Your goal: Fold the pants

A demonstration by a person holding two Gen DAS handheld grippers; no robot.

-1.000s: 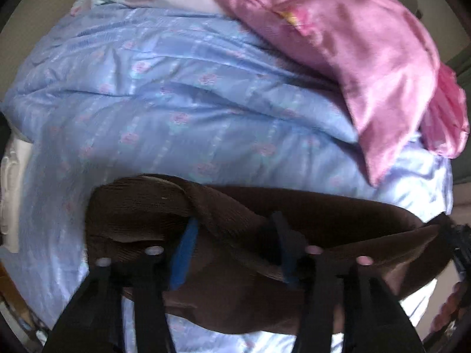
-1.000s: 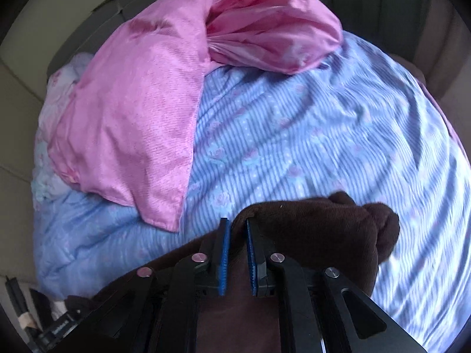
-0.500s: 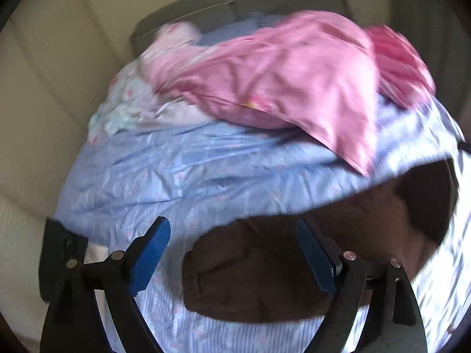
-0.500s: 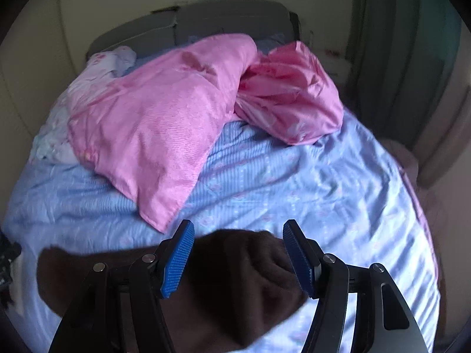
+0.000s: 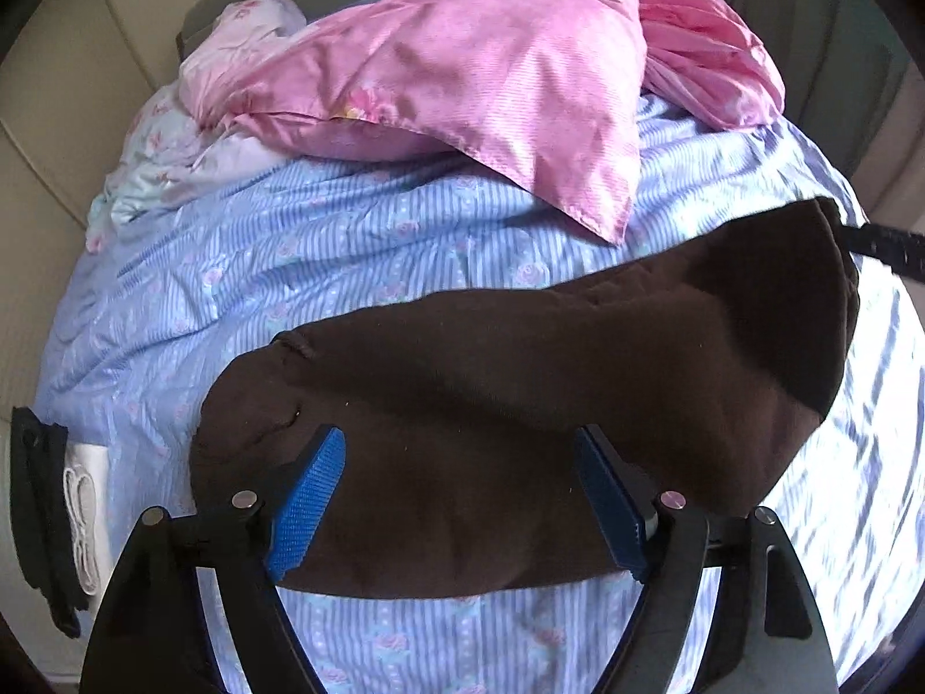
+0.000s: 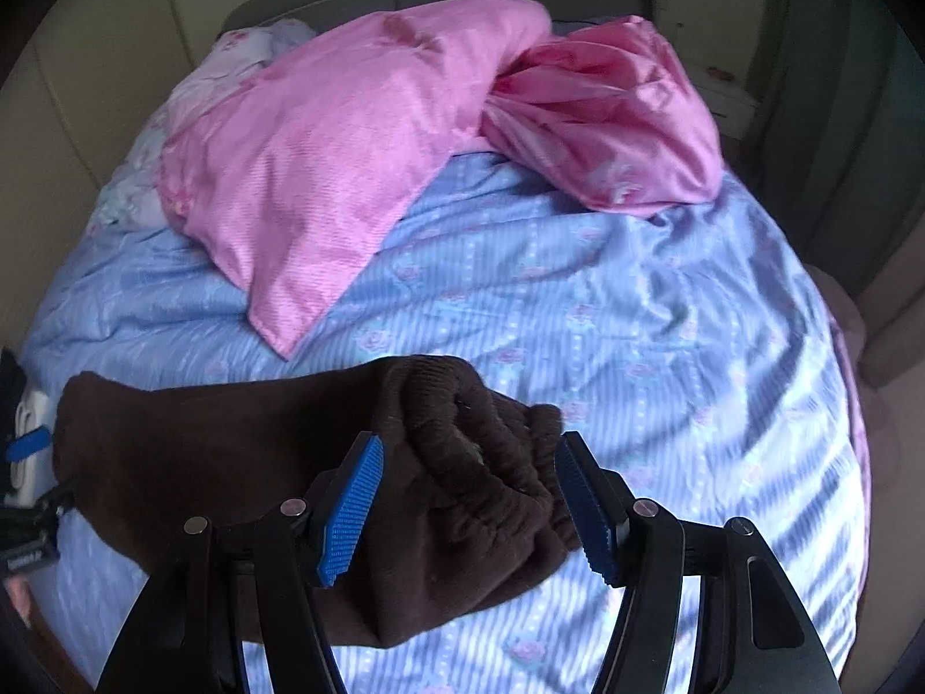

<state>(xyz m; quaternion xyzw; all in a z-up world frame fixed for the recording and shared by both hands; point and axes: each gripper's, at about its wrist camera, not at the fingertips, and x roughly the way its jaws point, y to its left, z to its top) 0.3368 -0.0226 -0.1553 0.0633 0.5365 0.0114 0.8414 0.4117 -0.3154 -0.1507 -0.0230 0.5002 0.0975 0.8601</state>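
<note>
The dark brown pants (image 5: 520, 405) lie folded in a long bundle across the blue striped bedcover (image 5: 289, 254). My left gripper (image 5: 462, 497) is open and empty, just above the bundle's left part. In the right wrist view the pants (image 6: 243, 451) end in a bunched elastic waistband (image 6: 480, 439). My right gripper (image 6: 468, 506) is open and empty, its blue pads either side of that waistband without touching it. The left gripper's blue pad (image 6: 29, 442) shows at the far left edge of the right wrist view.
A pink pillow (image 5: 480, 87) and a crumpled pink cloth (image 5: 705, 58) lie at the head of the bed, with pale floral bedding (image 5: 173, 156) to the left. A white item (image 5: 81, 515) and a black strap (image 5: 40, 515) sit at the bed's left edge. A curtain (image 6: 838, 115) hangs at the right.
Both grippers were shut on the pants a second ago. They opened, let the pants drop onto the bedcover, and pulled back a little; the pants now lie flat.
</note>
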